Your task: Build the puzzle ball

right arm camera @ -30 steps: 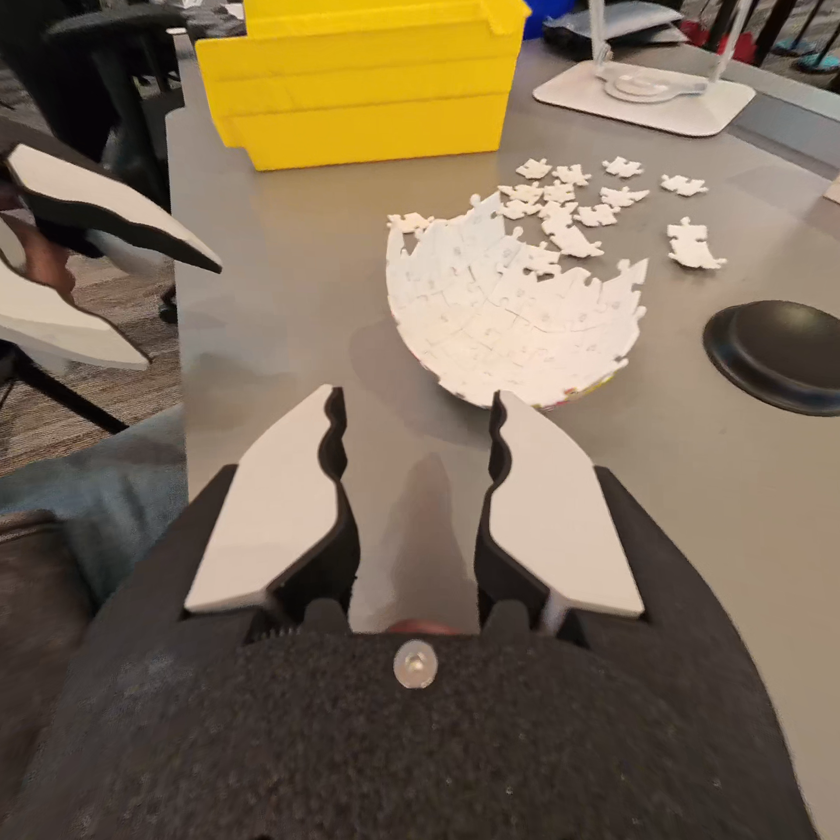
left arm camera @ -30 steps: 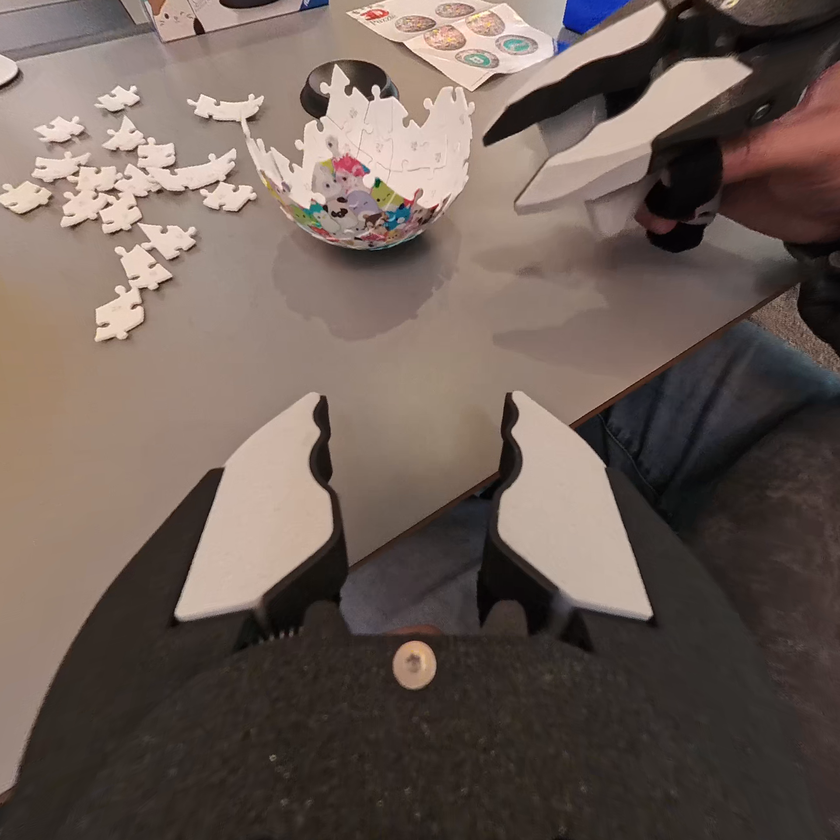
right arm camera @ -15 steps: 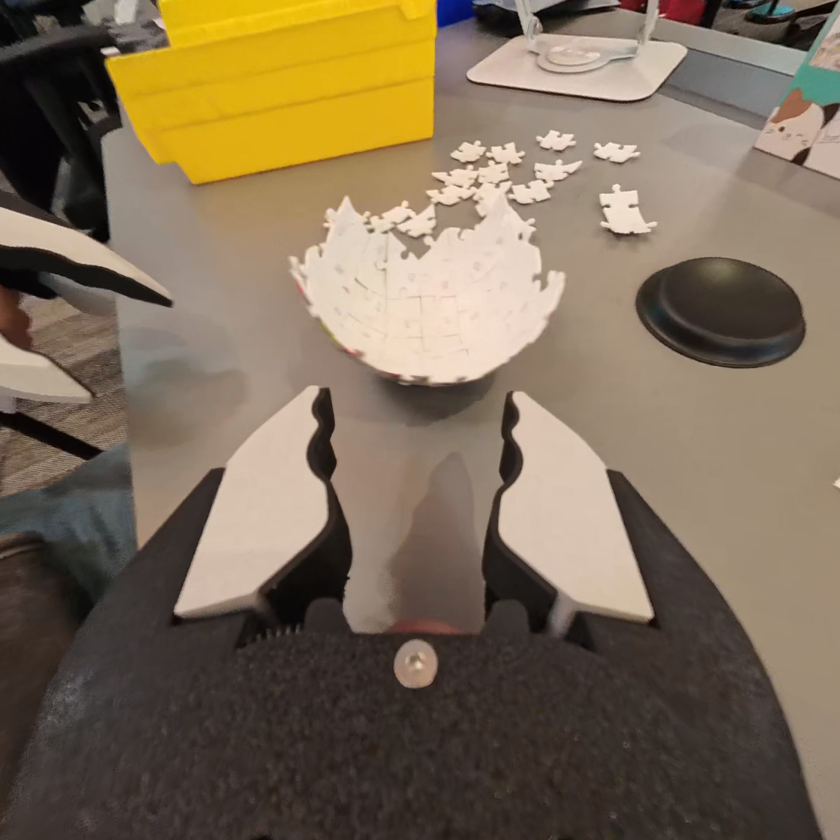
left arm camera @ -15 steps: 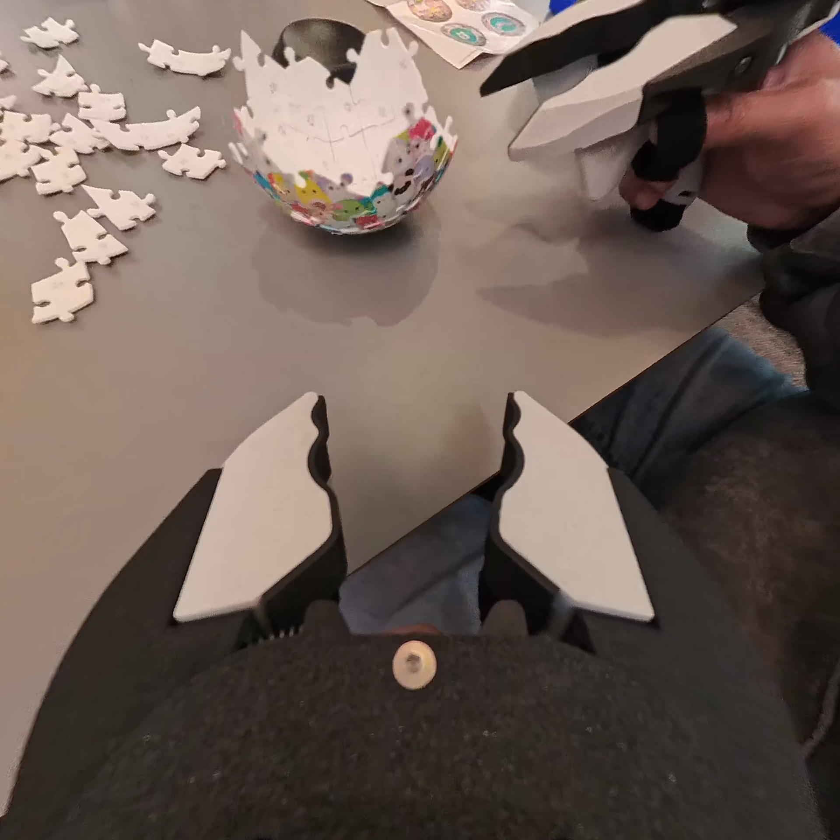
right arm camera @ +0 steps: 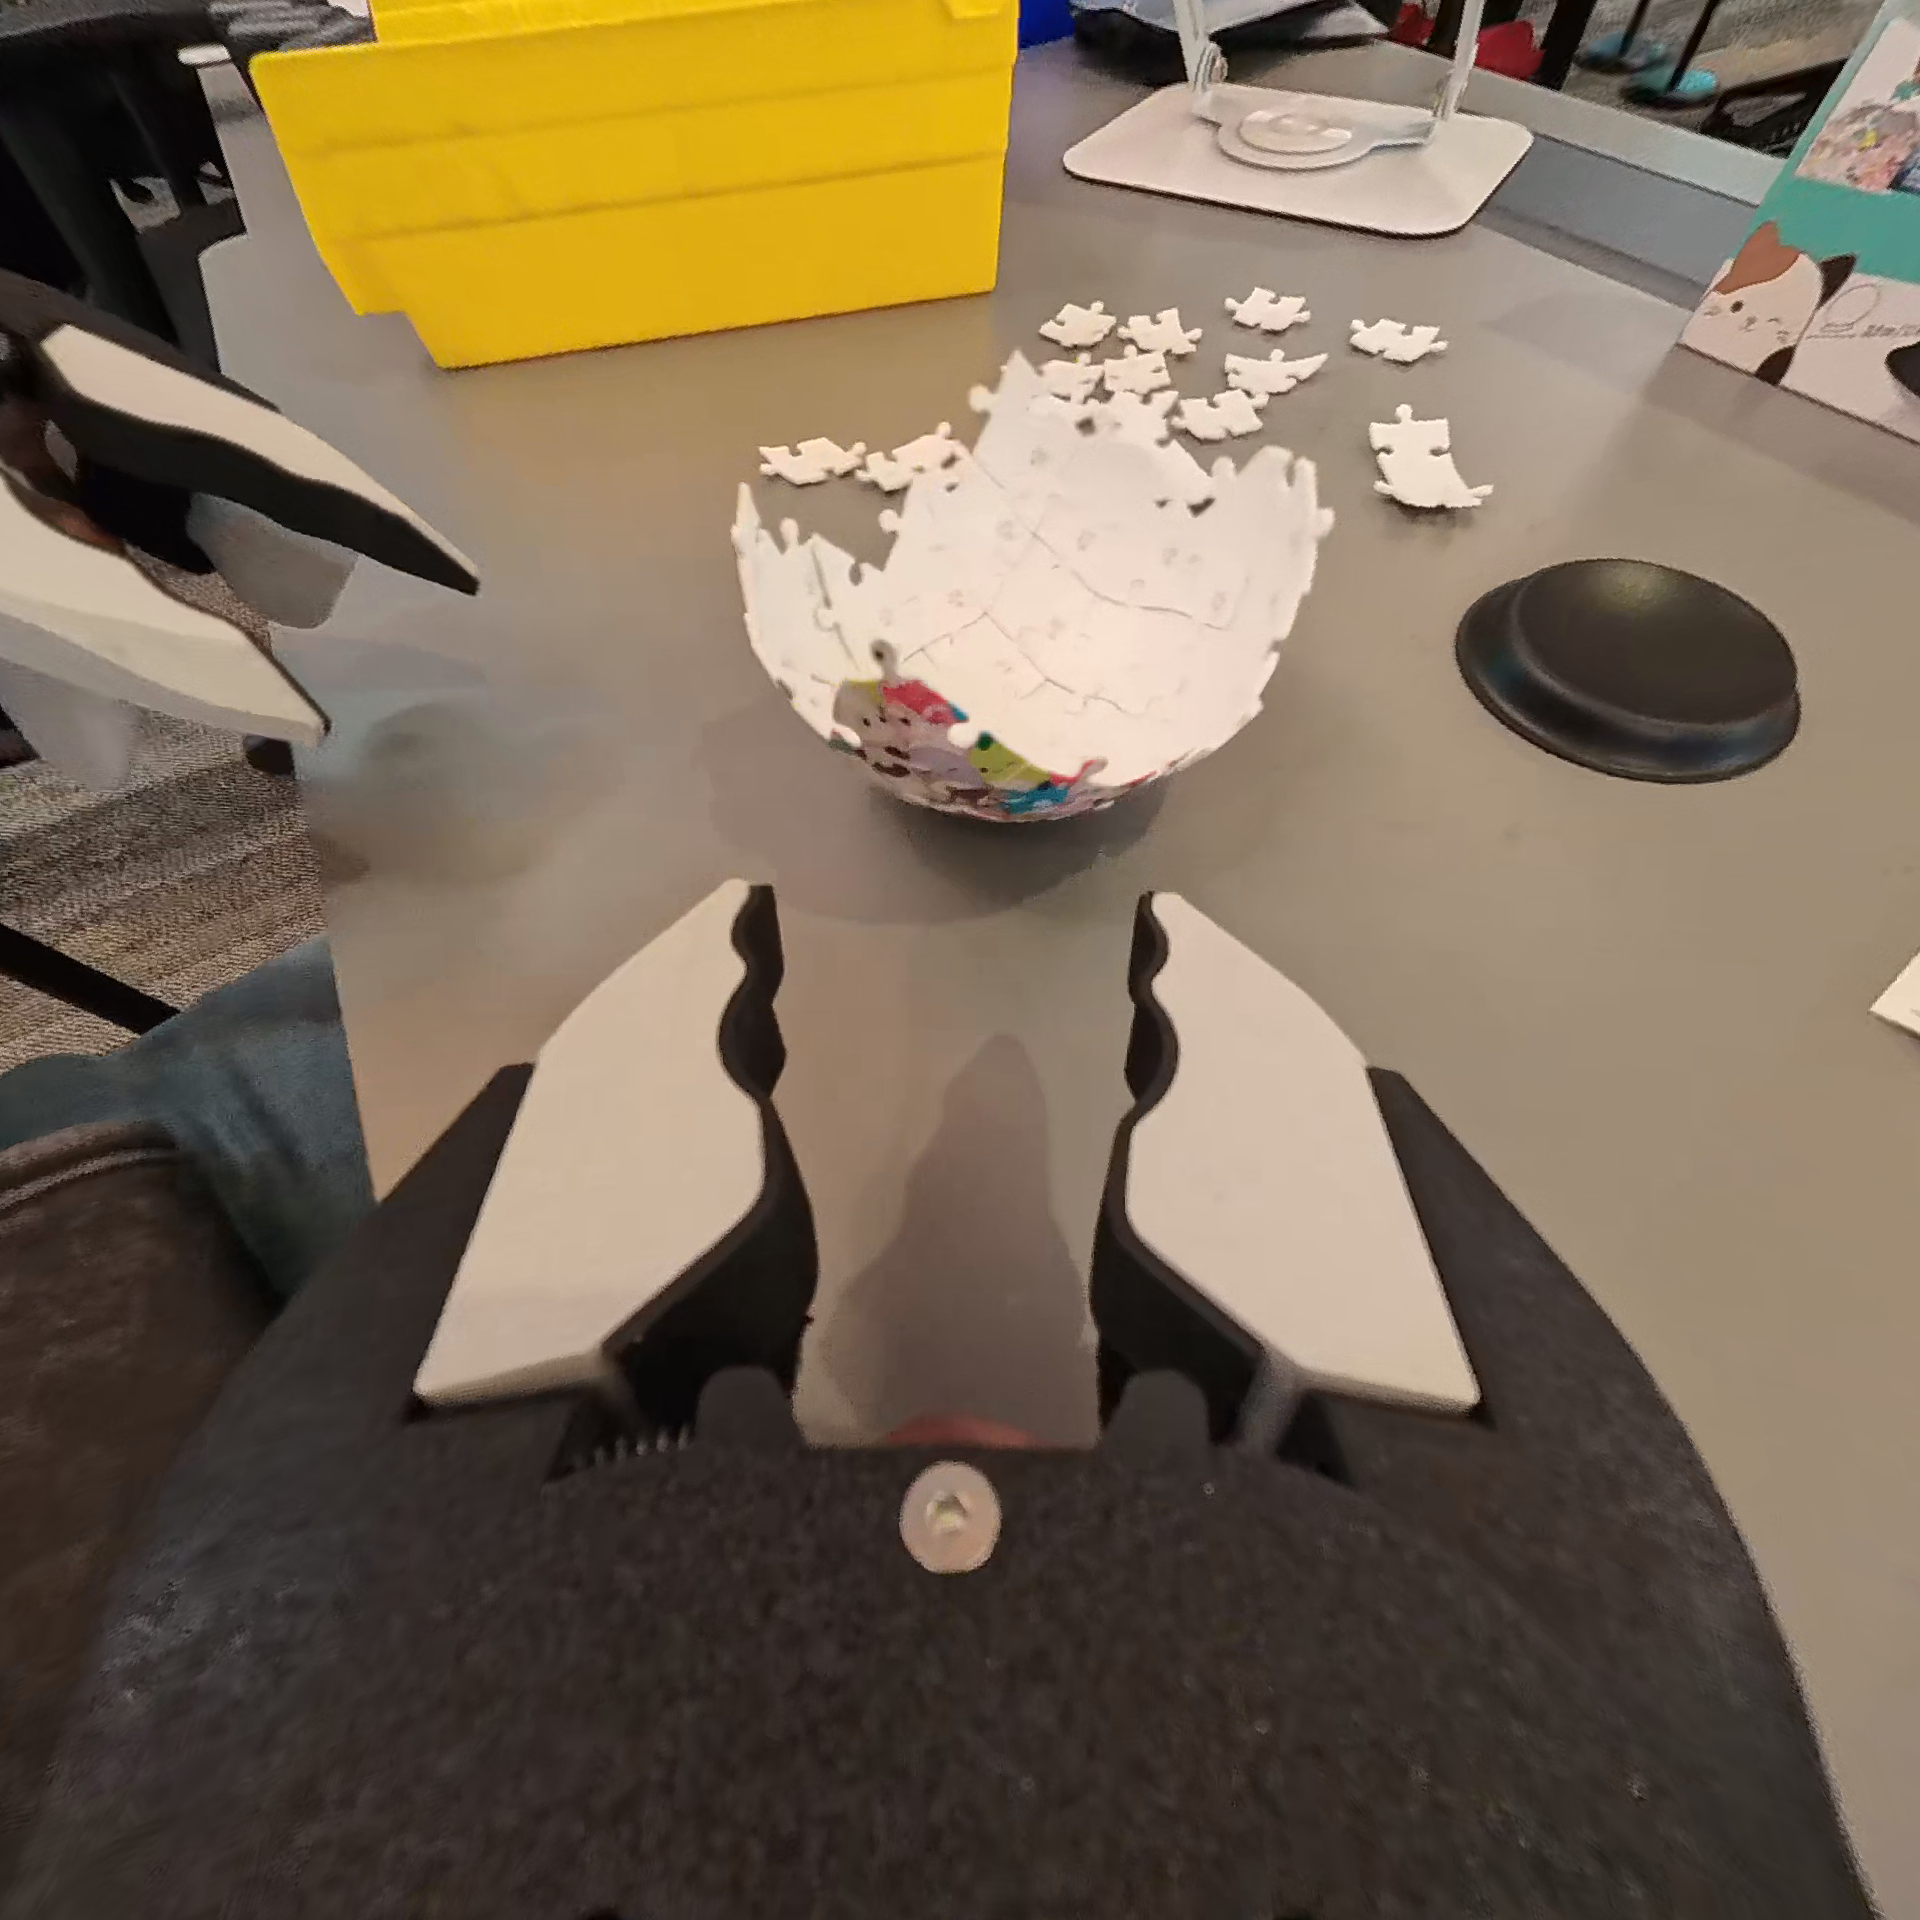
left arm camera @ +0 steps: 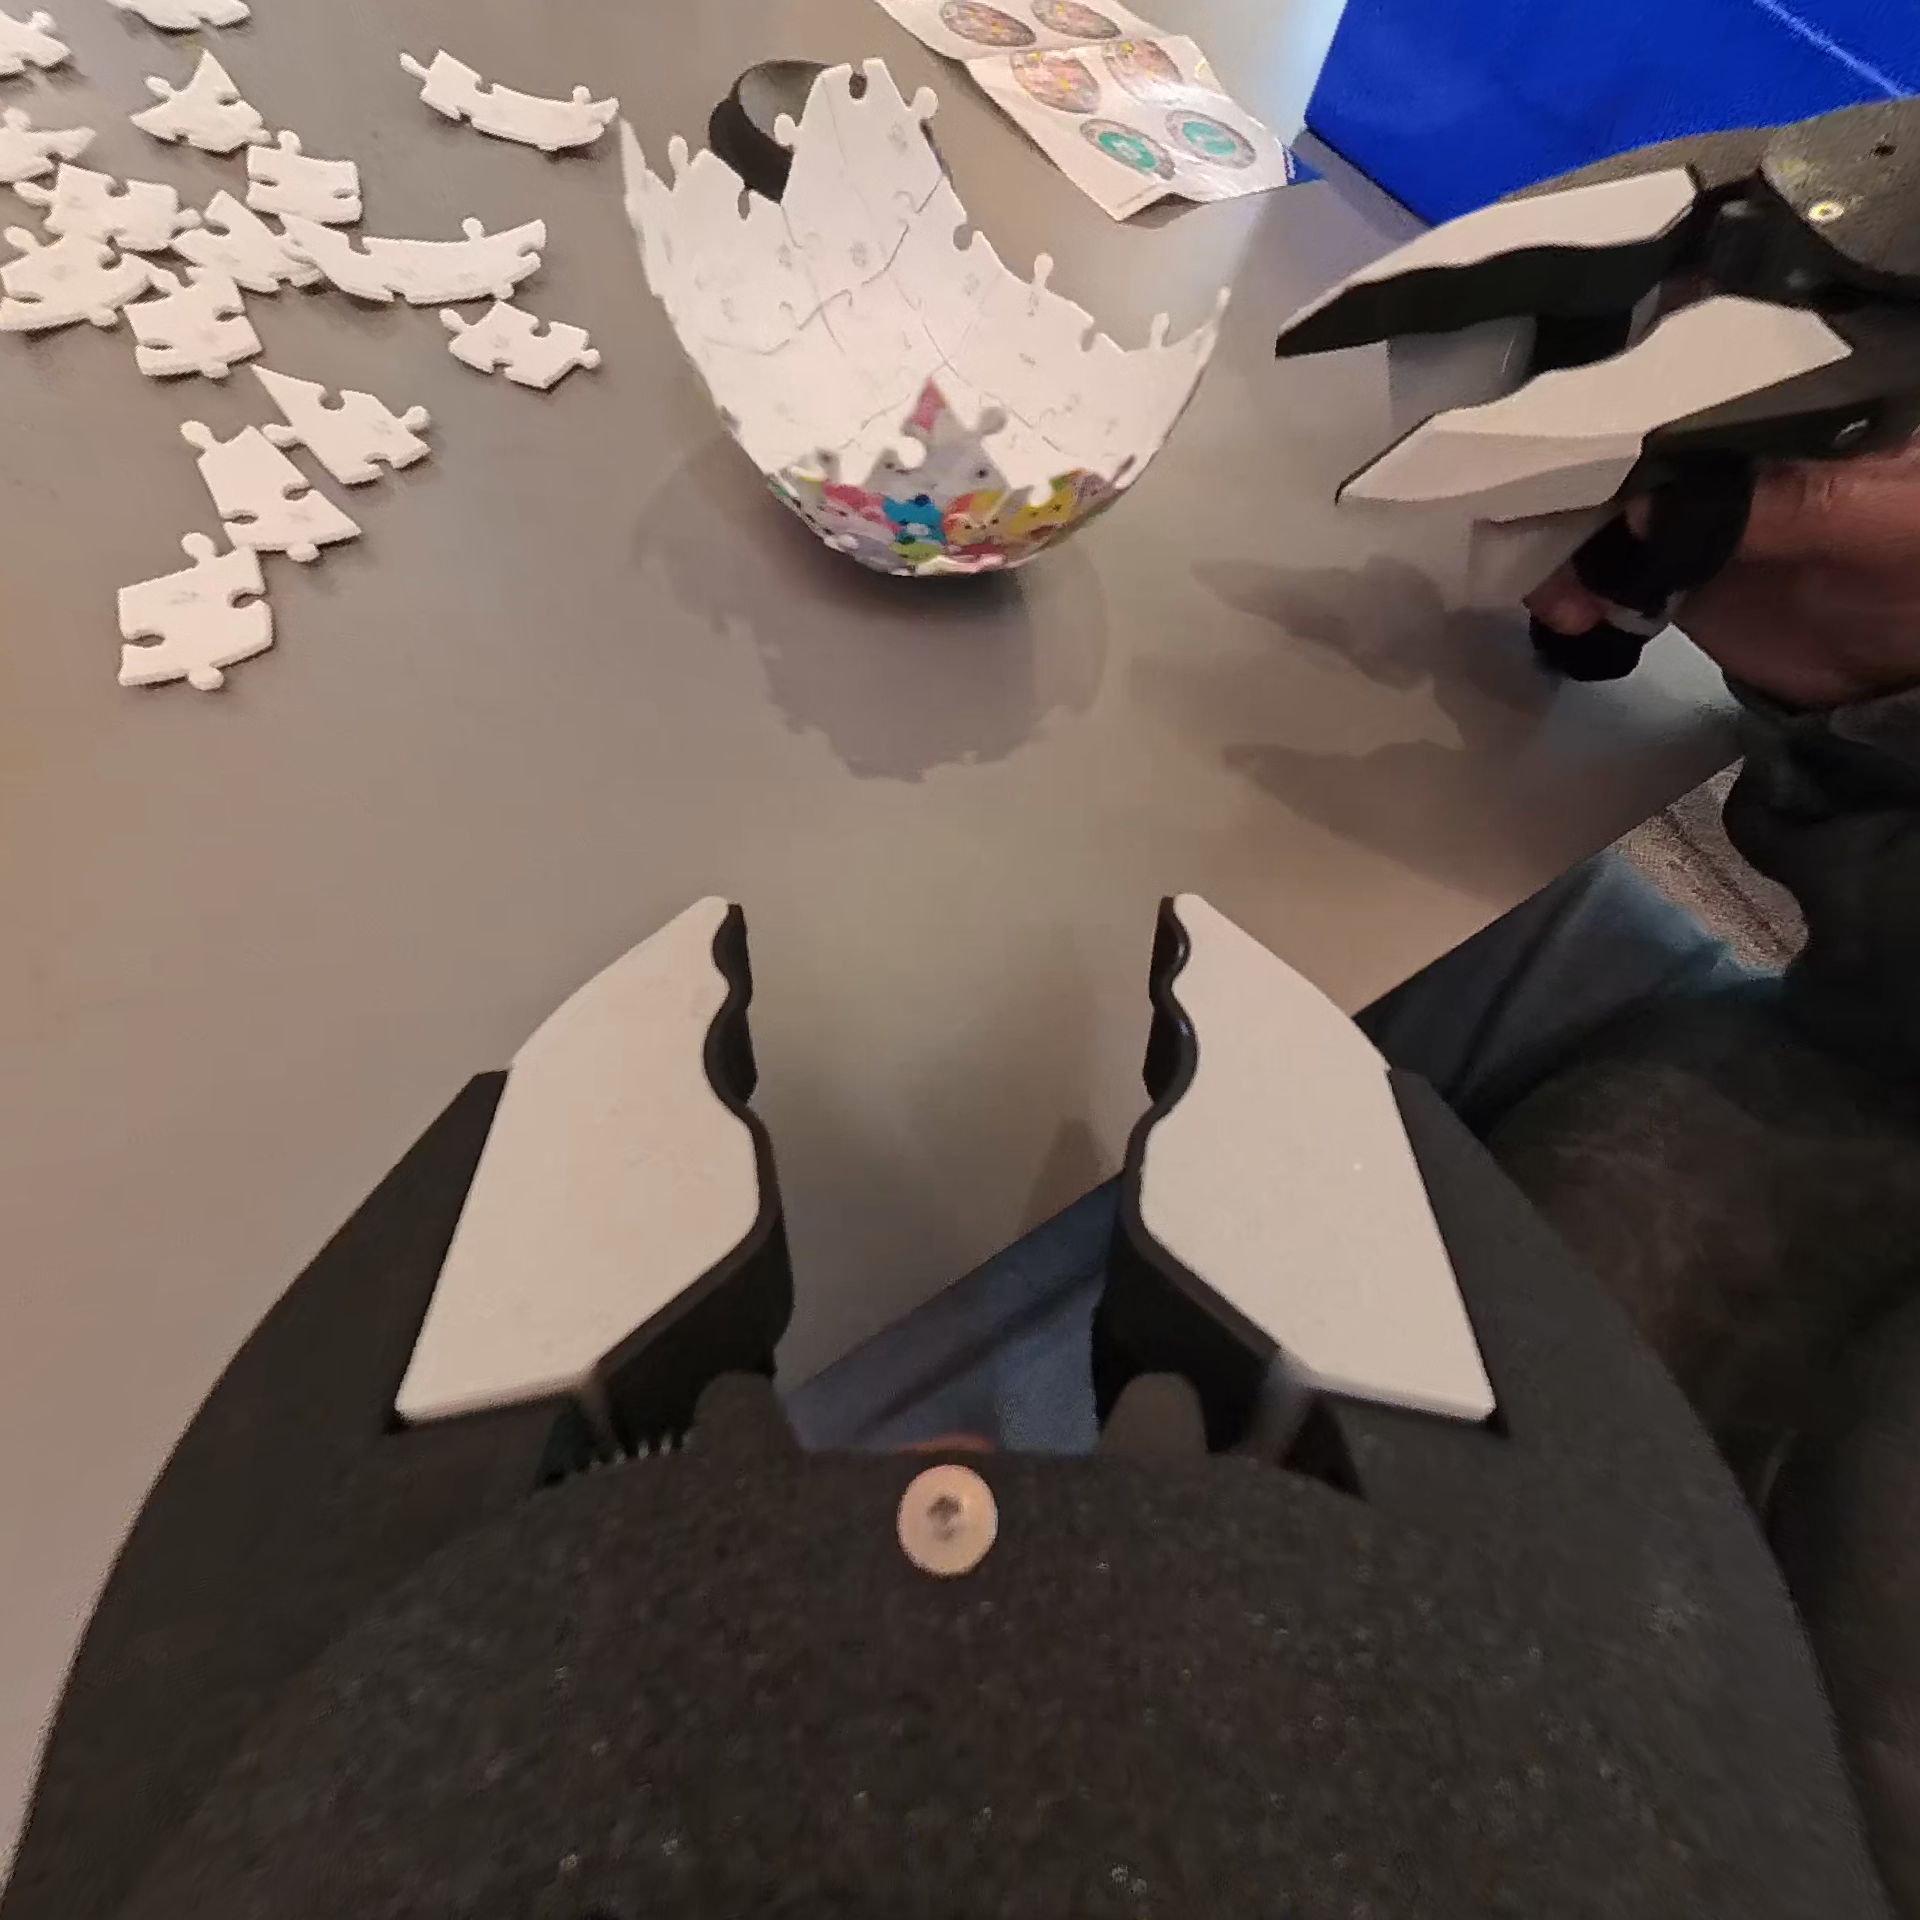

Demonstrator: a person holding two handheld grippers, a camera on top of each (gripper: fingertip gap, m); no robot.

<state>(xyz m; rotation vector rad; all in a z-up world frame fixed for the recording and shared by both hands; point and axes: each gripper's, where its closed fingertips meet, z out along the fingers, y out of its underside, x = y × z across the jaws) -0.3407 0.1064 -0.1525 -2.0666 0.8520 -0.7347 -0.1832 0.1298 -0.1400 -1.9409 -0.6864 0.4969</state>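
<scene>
Both grippers, left [left arm camera: 945, 925] and right [right arm camera: 951, 914], hung wide open and empty, short of the half-built ball [right arm camera: 1029, 623] on the table [right arm camera: 1455, 935].

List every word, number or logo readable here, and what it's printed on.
Nothing is legible enough to quote.
Leaflet: round pictures show, but no text is readable.
Box: faint writing beside the cat picture, blurred.
Shell: tiny marks on the white inside, too small to read.
Loose pieces: the same tiny marks, too small to read.
</scene>
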